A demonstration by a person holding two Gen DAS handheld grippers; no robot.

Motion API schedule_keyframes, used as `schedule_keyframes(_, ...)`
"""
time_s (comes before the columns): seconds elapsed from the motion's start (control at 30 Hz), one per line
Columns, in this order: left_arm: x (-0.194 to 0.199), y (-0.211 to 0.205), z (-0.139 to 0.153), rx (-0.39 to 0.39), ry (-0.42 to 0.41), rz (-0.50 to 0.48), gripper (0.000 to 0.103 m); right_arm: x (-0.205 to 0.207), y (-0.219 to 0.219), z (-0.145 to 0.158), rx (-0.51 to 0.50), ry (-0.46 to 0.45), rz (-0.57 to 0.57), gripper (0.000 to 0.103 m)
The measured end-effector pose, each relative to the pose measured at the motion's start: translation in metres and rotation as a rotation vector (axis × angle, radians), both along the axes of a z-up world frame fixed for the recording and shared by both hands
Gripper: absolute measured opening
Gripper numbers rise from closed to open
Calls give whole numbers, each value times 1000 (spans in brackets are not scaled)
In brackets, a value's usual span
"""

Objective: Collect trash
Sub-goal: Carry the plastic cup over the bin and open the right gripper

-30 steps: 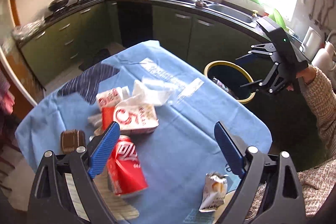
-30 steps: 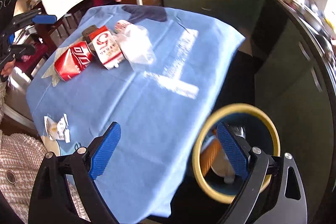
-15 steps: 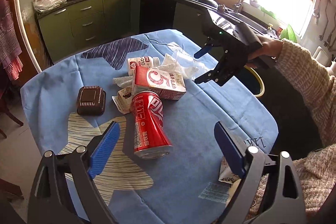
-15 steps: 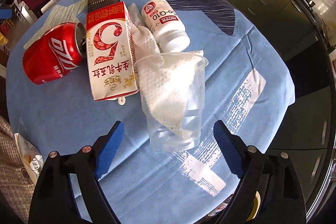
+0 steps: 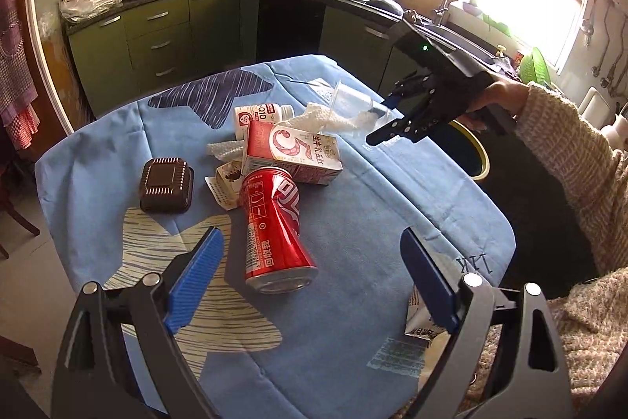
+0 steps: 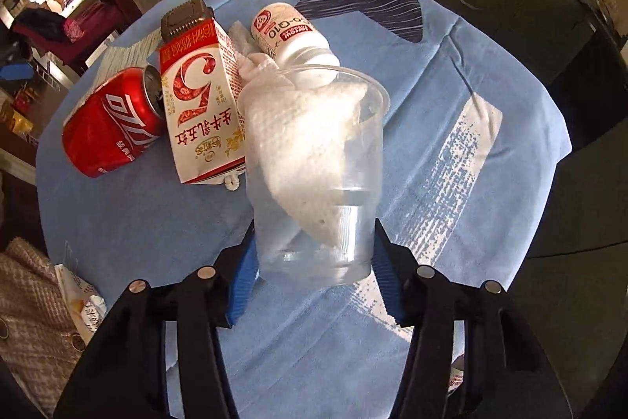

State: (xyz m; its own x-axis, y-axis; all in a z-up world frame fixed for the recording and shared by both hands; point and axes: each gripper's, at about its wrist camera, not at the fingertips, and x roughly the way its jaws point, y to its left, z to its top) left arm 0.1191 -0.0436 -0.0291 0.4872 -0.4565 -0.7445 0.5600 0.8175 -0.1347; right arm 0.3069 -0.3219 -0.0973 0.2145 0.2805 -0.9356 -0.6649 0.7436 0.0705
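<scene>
A clear plastic cup (image 6: 345,222) stuffed with white tissue (image 6: 298,152) lies on the blue tablecloth (image 6: 451,85). My right gripper (image 6: 314,262) is closing on it, and its blue pads (image 6: 241,277) touch the cup's base on both sides. The left wrist view shows that right gripper (image 5: 382,120) at the cup (image 5: 349,97). My left gripper (image 5: 310,234) hangs open above a dented red can (image 5: 274,222), holding nothing. A red-and-white milk carton (image 5: 290,152), a white pill bottle (image 5: 255,114) and a brown plastic tray (image 5: 167,185) lie close by.
A yellow-rimmed bin (image 5: 481,152) stands on the floor past the table's right edge. A crumpled wrapper (image 5: 422,324) lies at the near edge by a knitted sleeve (image 5: 569,152). Green kitchen cabinets (image 5: 165,30) ring the far side.
The right gripper came from over the bin to the table, dropped onto the cup and narrowed its jaws around it. The left gripper shifted its view toward the can, then held still.
</scene>
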Motion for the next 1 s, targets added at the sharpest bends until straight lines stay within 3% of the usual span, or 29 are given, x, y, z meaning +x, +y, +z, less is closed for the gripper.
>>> schedule_keyframes(0.13,-4,-5,1,4,-6,-17,87,-12,-1,24,-25,-24,-17,54)
schedule_keyframes(0.43,-9,-3,3,-1,-16,-17,87,-52,-15,40,-13,-18,-39,53)
schedule_keyframes(0.67,-13,-12,9,0,-32,-45,87,-78,-78,51,28,-46,-186,53)
schedule_keyframes(0.77,-15,-19,10,2,-36,-66,87,-86,-127,40,-17,-41,-306,54)
schedule_keyframes(1.0,-15,-32,12,11,-41,-83,87,-96,-225,-16,-118,48,-543,54)
